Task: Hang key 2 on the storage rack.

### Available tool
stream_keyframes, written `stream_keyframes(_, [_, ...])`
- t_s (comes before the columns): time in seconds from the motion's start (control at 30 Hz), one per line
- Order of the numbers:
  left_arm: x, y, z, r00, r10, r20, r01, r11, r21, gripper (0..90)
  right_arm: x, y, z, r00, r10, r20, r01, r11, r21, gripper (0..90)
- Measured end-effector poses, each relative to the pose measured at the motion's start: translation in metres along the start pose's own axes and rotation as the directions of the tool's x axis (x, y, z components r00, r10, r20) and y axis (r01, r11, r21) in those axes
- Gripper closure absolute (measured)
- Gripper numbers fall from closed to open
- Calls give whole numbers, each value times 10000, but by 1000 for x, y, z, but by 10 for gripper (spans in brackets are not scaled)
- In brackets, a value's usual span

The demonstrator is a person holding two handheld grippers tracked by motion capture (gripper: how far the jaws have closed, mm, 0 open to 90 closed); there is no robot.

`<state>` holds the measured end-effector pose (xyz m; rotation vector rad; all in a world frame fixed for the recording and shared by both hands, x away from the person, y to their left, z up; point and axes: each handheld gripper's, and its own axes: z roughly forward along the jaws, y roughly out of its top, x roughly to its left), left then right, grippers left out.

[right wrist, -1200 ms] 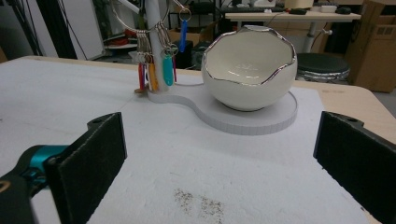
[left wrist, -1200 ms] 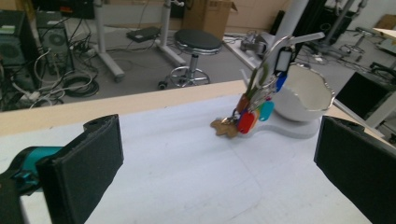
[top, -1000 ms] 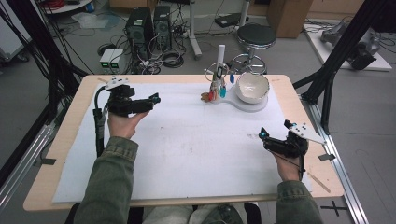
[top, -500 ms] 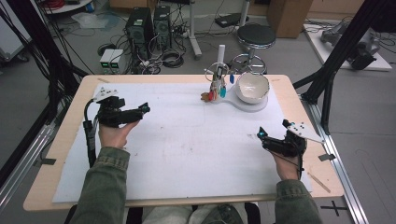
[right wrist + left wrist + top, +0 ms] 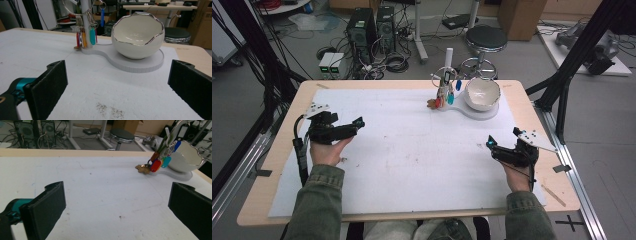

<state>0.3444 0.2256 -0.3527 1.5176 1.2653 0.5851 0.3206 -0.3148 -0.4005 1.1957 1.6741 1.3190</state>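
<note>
White paper sheet (image 5: pixel 412 165) over wooden table (image 5: pixel 542 125), both grippers low above it, well apart. Left gripper (image 5: pixel 354 125) at left side of sheet, held in left hand (image 5: pixel 327 150), jaws spread wide, nothing between them; in left gripper view, bare sheet between the two black pads (image 5: pixel 47 210), key stand off to upper right. Right gripper (image 5: pixel 490 145) near right edge of sheet, held in right hand (image 5: pixel 514 175), jaws likewise spread wide and empty, pointing toward far side of table. White bowl (image 5: pixel 482 93) with jagged, silver-trimmed rim, upright on round end of white base plate (image 5: pixel 472 111), at far side of table right of centre. Key stand (image 5: pixel 448 65), a white post rising from narrow end of same plate, just beside bowl. Keys with coloured tags (image 5: pixel 447 95) hanging from hooks on post: red, yellow, teal, blue in right gripper view (image 5: pixel 86 37). Brown tag or fob (image 5: pixel 142 168) lying on sheet at foot of stand, touching or nearly touching plate edge; cannot tell which. Bowl interior pale, contents not visible from any view. Small dark specks on sheet (image 5: pixel 110 110) just ahead of right gripper. Green sleeves (image 5: pixel 317 200) entering from near edge. Black stool (image 5: pixel 484 37) and computer towers (image 5: pixel 372 27) on floor beyond table.
</note>
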Motion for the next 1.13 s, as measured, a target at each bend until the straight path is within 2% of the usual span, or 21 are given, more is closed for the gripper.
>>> stream_keyframes(0.2, [8,-9,-9,9997,119,-221,-122,9998,-141,17,0,0,0,10000,-16,6,16,10000,-3,15])
stream_keyframes(0.27, [11,-14,-12,9983,275,-514,-287,9994,-217,17,0,0,0,10000,-4,9,4,10000,4,15])
stream_keyframes(0.47, [17,-27,-22,9947,501,-898,-530,9981,-312,17,1,0,0,10000,18,-5,-18,10000,47,15])
stream_keyframes(0.73, [27,-39,-32,9899,402,-1357,-485,9971,-590,17,1,0,0,10000,-10,-3,10,10000,65,15])
stream_keyframes(0.87, [28,-46,-30,9857,473,-1616,-583,9962,-644,17,1,0,0,10000,-34,3,34,10000,72,15])
stream_keyframes(1.03, [26,-50,-25,9831,693,-1693,-776,9961,-427,17,-1,0,1,10000,36,-17,-36,9999,109,15])
stream_keyframes(1.13, [26,-50,-24,9860,678,-1526,-751,9963,-423,17,-1,-1,1,10000,4,-32,-4,9999,167,14])
